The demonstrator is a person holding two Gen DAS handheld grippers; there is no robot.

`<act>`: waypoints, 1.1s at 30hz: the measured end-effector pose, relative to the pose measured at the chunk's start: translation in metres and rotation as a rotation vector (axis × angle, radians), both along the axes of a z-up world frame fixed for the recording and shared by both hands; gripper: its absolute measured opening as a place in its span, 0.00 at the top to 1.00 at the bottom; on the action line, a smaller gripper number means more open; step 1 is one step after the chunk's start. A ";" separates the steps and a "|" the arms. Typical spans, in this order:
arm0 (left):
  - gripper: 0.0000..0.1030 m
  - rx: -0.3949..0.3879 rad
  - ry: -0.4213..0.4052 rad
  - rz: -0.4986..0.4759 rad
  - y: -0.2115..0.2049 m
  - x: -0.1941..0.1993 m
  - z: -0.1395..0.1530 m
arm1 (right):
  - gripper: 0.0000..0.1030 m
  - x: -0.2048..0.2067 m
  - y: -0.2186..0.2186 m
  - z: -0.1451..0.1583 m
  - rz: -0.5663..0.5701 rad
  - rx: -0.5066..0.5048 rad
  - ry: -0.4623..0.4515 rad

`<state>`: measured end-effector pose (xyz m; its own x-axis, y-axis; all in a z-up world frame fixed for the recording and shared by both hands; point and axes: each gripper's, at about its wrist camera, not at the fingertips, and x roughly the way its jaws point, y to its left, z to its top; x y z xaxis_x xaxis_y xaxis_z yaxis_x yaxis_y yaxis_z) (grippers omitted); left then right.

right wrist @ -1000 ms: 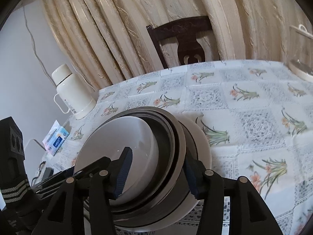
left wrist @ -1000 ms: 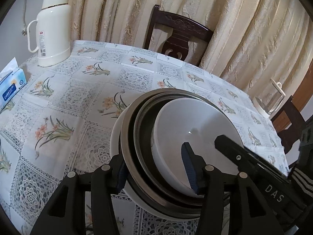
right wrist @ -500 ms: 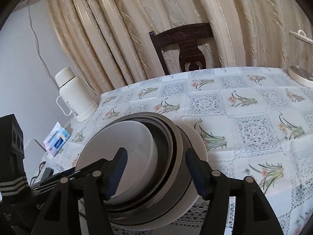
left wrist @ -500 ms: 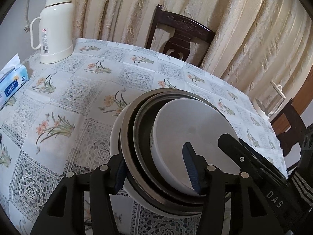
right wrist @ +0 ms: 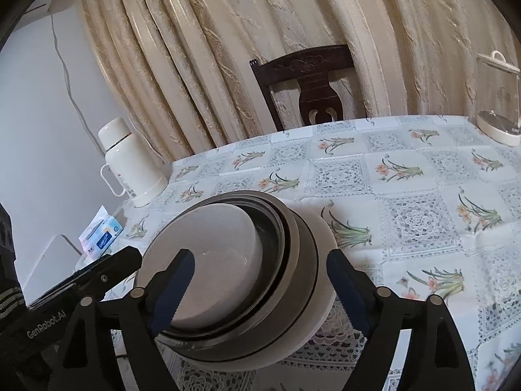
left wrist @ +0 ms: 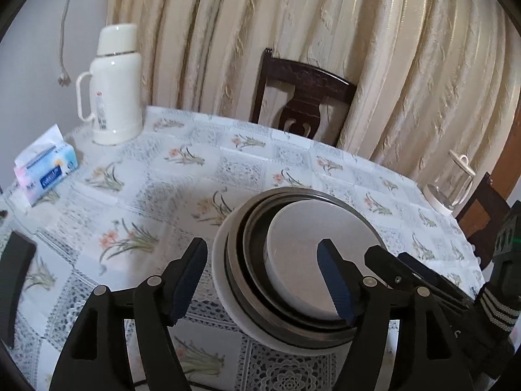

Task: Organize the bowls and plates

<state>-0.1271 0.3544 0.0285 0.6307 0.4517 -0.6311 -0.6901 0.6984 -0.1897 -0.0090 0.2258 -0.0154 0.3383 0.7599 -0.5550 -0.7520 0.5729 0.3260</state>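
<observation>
- Nested stack of a white ceramic plate, grey metal bowls and a white inner bowl (left wrist: 293, 260) sits on the counter with the floral-and-lace tablecloth (left wrist: 136, 195).
- Left gripper (left wrist: 265, 277): fingers spread wide either side of the stack's near rim, clear of it, holding nothing.
- Right gripper (right wrist: 257, 290): fingers likewise wide apart, straddling the stack's opposite rim; contact cannot be confirmed.
- White thermos flask (left wrist: 114, 88) and blue tissue pack (left wrist: 45, 169) stand well apart from the stack.
</observation>
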 end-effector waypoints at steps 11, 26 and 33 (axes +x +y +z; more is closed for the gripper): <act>0.19 0.080 0.027 0.041 -0.023 -0.022 -0.002 | 0.01 -0.013 -0.022 0.003 -0.029 -0.015 -0.070; 0.10 0.168 0.091 0.105 -0.046 -0.045 -0.016 | 0.00 -0.035 -0.038 0.002 -0.026 -0.077 -0.192; 0.07 0.189 0.118 0.106 -0.054 -0.047 -0.022 | 0.00 -0.040 -0.041 0.001 -0.001 -0.071 -0.202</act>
